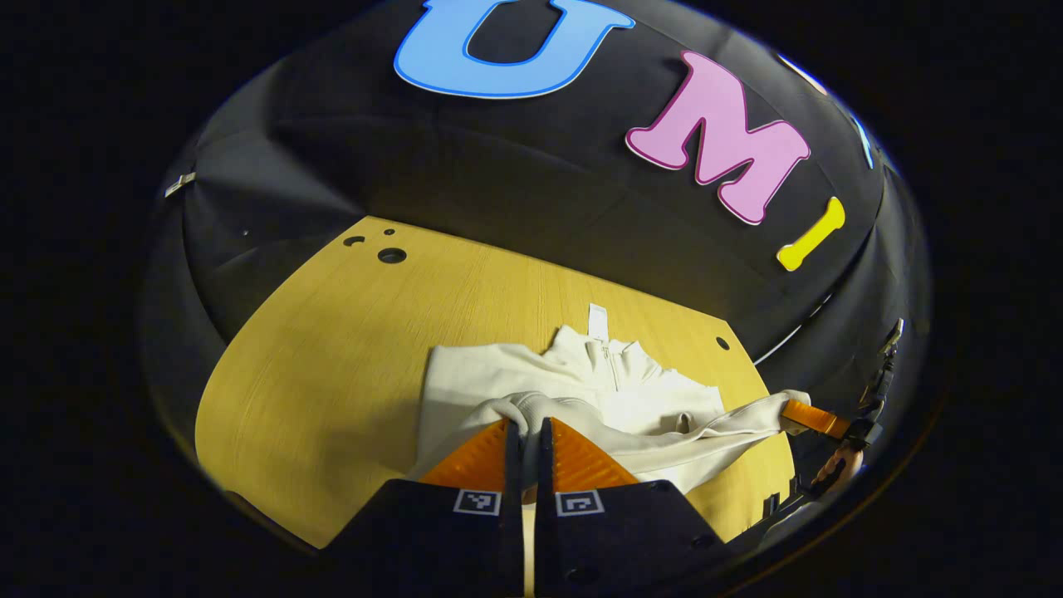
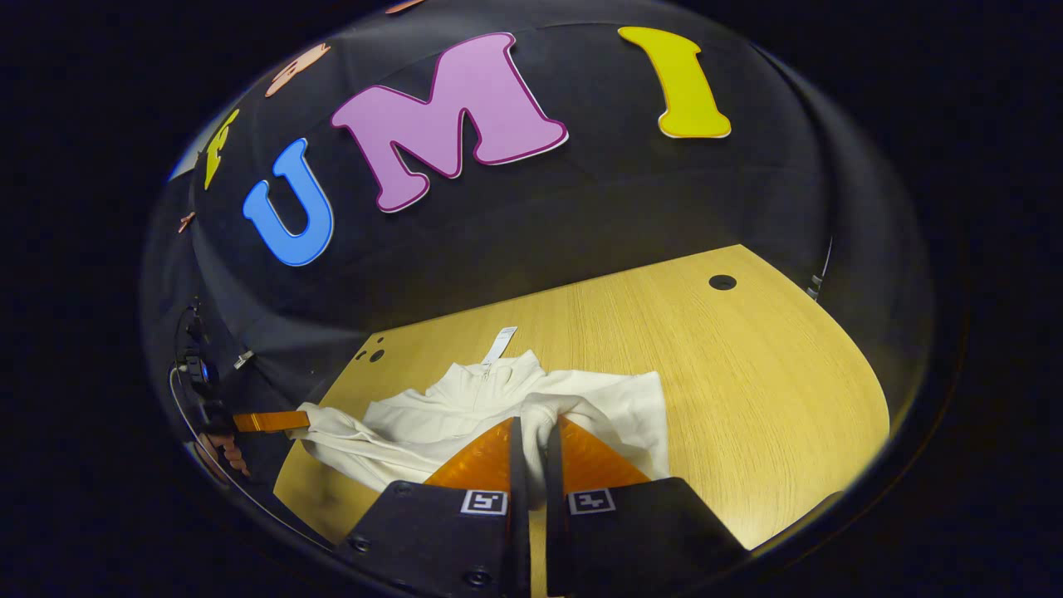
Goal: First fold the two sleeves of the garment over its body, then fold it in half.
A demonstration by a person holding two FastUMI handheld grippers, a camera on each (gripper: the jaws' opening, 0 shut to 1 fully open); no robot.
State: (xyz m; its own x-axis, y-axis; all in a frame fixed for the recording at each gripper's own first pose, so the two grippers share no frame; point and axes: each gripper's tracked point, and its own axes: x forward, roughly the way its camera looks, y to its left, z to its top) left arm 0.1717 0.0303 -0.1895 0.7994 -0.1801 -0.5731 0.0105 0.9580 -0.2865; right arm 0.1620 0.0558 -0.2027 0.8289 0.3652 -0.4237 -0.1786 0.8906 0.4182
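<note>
A: Two grippers, each pinched on a cuff. In the left gripper view the left gripper (image 1: 525, 425) has its fingers drawn nearly together, with the end of one sleeve (image 1: 531, 405) bunched between them.

B: And the right gripper (image 2: 531, 425) in the right gripper view? Same thing: fingers close together, clamped on the other sleeve's (image 2: 552, 409) cuff.

A: Going outward, the cream zip-neck pullover (image 1: 631, 399) lies flat on the wooden table (image 1: 349, 357), collar toward twelve o'clock, with a white tag sticking out beyond the collar.

B: In the right gripper view the pullover sits at the table's near edge, around six to nine o'clock. Bare wood runs toward three o'clock, with a dark round hole (image 2: 722, 281) near the far corner.

A: At four o'clock in the left gripper view, the other gripper shows far off, holding its cuff off the table's edge, the sleeve stretched toward it.

B: At eight o'clock in mine, the same in mirror: the left gripper far off, its sleeve pulled out past the table's edge, a hand (image 2: 226, 453) just below it.
</note>
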